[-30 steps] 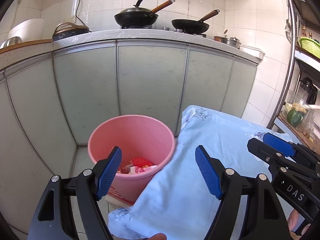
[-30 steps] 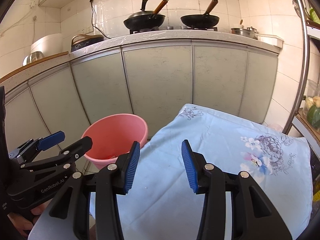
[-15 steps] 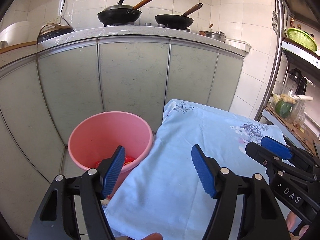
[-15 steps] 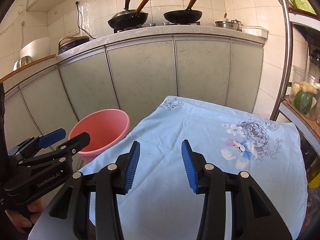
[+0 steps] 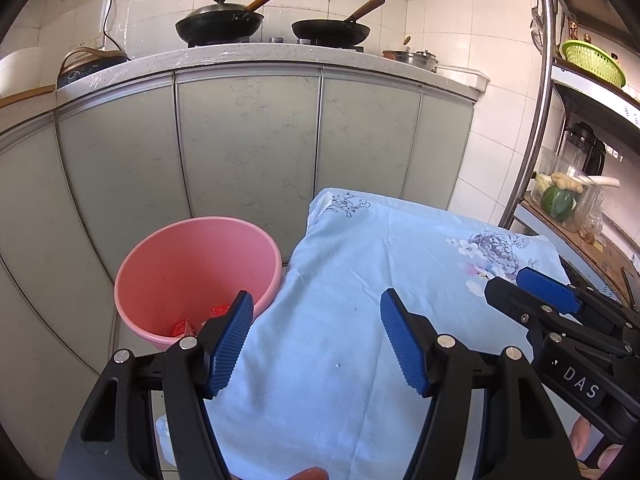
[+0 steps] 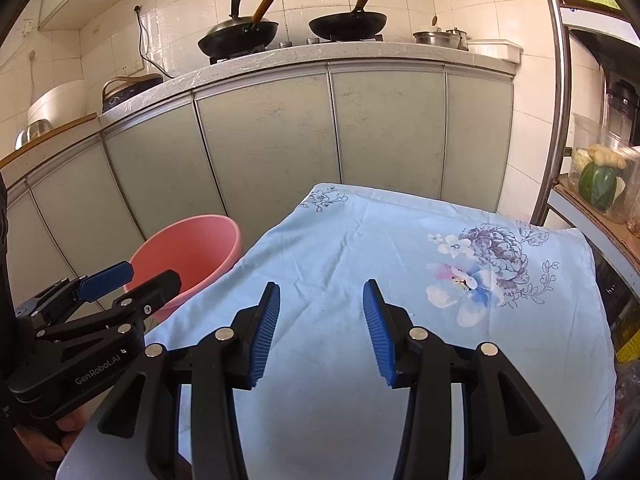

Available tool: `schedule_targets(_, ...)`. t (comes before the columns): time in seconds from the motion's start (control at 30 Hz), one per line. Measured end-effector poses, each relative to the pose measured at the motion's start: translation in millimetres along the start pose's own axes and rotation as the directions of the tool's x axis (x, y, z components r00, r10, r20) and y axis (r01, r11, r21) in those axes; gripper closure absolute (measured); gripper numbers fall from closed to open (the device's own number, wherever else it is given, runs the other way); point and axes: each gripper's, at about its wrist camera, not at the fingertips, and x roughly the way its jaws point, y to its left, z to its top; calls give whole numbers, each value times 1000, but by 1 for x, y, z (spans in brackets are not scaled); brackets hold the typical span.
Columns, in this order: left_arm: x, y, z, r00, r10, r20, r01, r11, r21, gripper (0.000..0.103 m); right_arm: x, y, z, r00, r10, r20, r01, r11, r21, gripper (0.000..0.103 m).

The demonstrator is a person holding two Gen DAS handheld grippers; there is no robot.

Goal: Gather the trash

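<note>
— Pink plastic bucket (image 5: 196, 276) stands on the floor at the left, against the grey cabinet doors (image 5: 248, 140); red wrappers (image 5: 218, 312) lie at its bottom.

— And the left gripper (image 5: 316, 340)?

— Its jaws are closing with nothing between them, above the edge of the blue floral cloth (image 5: 400, 280).

— The right gripper (image 6: 320, 328)?

— Half-open and empty, over the same cloth, the bucket just beside it.

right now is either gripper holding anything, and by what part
Nothing is held. The left gripper, jaws closing, and the right gripper, open, are both empty above the blue cloth.
</note>
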Motion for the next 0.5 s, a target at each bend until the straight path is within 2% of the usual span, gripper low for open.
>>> schedule_targets(0.5,6,-2,0,1000,0,-7,1,1000,8,38,3,-2,-1,1000,-6,-6,6,1000,8,59)
